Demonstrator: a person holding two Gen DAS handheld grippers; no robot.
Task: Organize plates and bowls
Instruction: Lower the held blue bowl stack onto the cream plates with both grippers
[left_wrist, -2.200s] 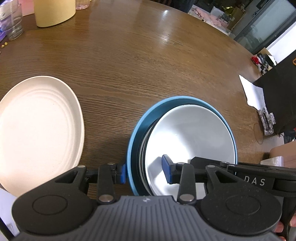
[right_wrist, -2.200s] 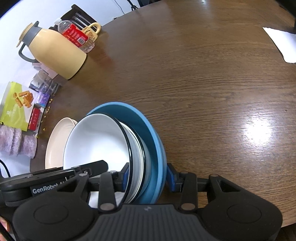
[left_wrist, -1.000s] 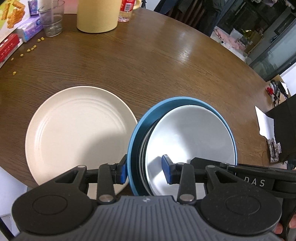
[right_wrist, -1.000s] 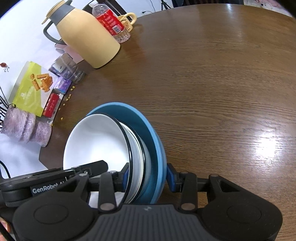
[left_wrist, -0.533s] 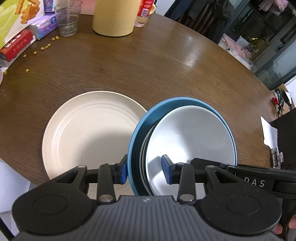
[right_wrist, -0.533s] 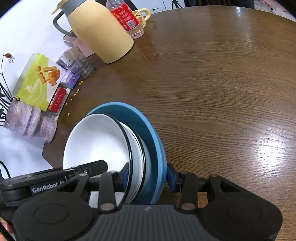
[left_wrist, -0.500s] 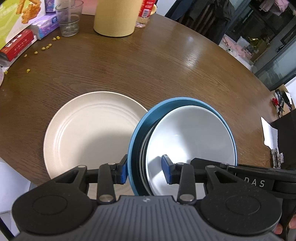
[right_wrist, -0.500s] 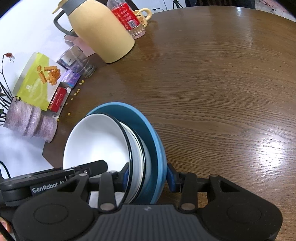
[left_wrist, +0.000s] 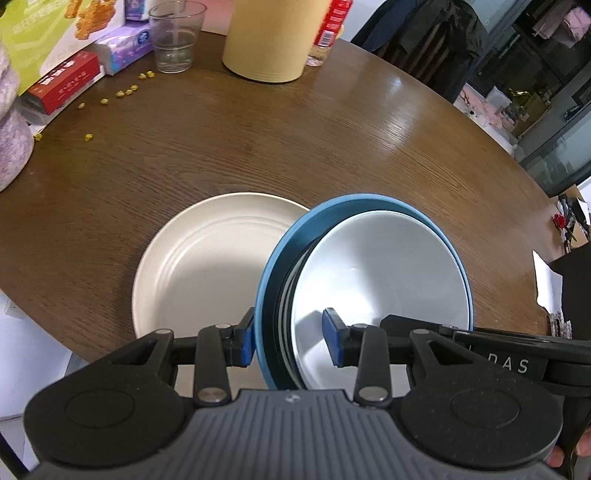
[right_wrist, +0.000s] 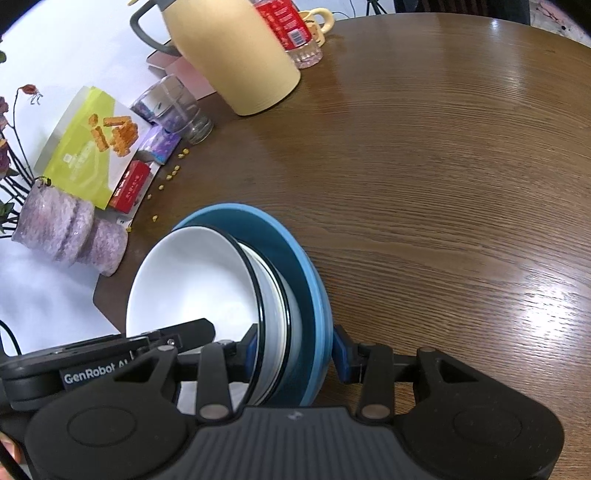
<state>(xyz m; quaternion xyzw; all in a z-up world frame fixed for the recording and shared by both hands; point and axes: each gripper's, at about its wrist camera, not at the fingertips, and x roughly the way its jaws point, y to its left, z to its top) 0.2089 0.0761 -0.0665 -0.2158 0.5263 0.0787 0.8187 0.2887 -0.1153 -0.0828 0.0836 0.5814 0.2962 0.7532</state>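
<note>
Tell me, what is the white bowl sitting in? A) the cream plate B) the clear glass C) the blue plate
C: the white bowl sits nested in the blue plate, while the cream plate lies bare on the table beside it.

On the table (left_wrist: 332, 147): plate (left_wrist: 207, 266) at the near edge, stack (left_wrist: 369, 273) overlapping it at 3 o'clock (bowls (right_wrist: 192, 280) nested in a dish (right_wrist: 310, 280)). Jug (left_wrist: 273, 40) at 12, glass (left_wrist: 175, 37) just left of it, bottle (left_wrist: 327, 29) right behind. Boxes (left_wrist: 62, 81) and vase (right_wrist: 62, 229) at 10, along the rim.
</note>
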